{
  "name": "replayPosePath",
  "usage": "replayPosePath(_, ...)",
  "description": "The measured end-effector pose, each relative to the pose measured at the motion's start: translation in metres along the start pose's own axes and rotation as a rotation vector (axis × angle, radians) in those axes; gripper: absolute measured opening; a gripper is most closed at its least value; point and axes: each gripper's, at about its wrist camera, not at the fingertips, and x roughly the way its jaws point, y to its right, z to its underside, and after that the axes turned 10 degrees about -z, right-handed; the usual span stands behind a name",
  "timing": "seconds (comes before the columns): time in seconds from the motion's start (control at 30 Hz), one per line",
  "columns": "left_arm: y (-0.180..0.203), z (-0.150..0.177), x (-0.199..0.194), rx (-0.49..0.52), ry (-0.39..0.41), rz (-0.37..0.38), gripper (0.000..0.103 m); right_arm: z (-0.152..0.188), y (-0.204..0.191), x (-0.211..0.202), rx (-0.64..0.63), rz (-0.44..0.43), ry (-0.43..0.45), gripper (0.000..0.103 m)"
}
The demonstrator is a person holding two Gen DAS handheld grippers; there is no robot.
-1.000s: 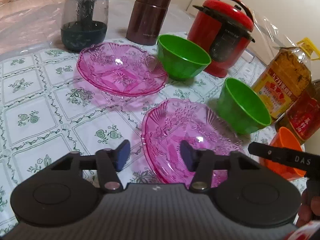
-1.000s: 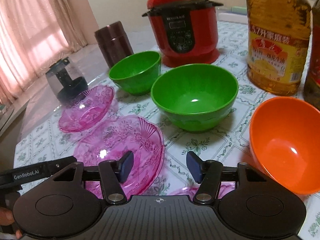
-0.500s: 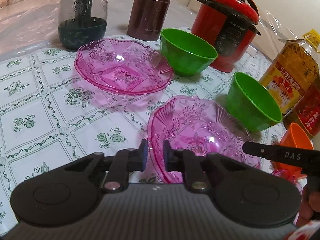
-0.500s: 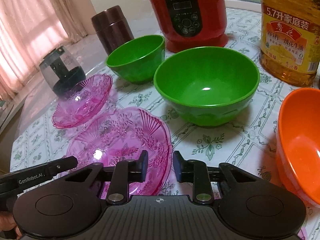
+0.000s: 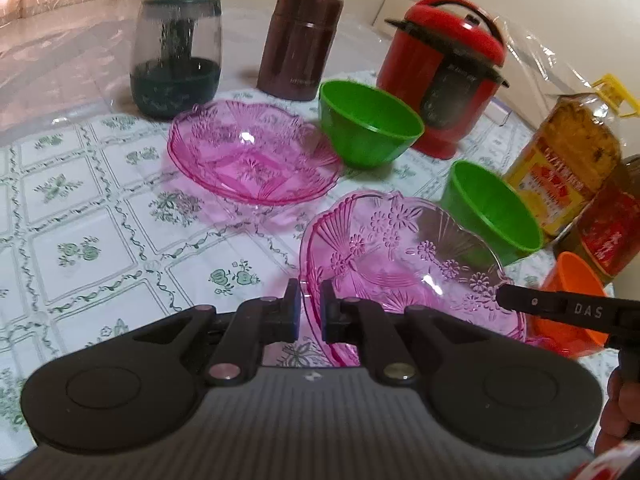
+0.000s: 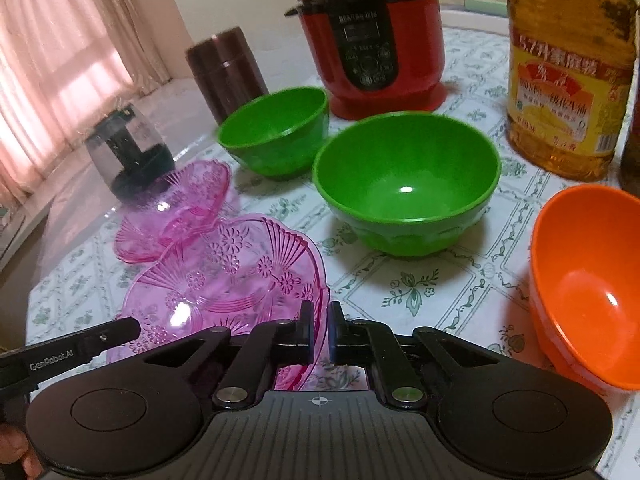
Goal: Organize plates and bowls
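Pink glass plate (image 5: 404,264), the nearer of the two on the floral tablecloth (image 5: 92,216), sits in my left wrist view with its near-left rim pinched between the pads of my left gripper (image 5: 309,312), whose jaws have just been closing; a grip that thin on slick, scalloped glass could let the plate tilt or slip. In my right wrist view my right gripper (image 6: 319,334), jaws also just closed, clamps the opposite rim, so I judge that unequal lifting could twist the plate free or knock the near green bowl (image 6: 406,184) or the orange bowl (image 6: 588,300).
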Motion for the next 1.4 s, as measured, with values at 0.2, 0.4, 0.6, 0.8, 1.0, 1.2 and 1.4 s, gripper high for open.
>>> replayPosePath(0.2, 0.015, 0.003, -0.039, 0.035, 0.028, 0.04, 0.008, 0.009, -0.007, -0.044, 0.027, 0.018, 0.029, 0.007)
replayPosePath(0.4, 0.04, 0.019, -0.066, 0.078, 0.027, 0.095, 0.008, 0.032, -0.001, -0.097, 0.07, 0.061, 0.06, 0.007)
replayPosePath(0.6, 0.075, 0.044, -0.078, 0.139, 0.008, 0.154, 0.008, 0.061, 0.019, -0.138, 0.127, 0.119, 0.077, 0.007)
replayPosePath(0.8, 0.104, 0.064, -0.077, 0.198, -0.014, 0.194, 0.008, 0.087, 0.046, -0.161, 0.19, 0.166, 0.078, 0.007)
replayPosePath(1.0, 0.119, 0.076, -0.067, 0.239, -0.022, 0.196, 0.008, 0.098, 0.061, -0.166, 0.208, 0.195, 0.077, 0.007)
replayPosePath(1.2, 0.124, 0.081, -0.053, 0.265, -0.025, 0.177, 0.008, 0.098, 0.06, -0.158, 0.167, 0.224, 0.073, 0.007)
replayPosePath(1.4, 0.128, 0.084, -0.042, 0.3, -0.023, 0.161, 0.008, 0.099, 0.062, -0.146, 0.136, 0.246, 0.057, 0.008)
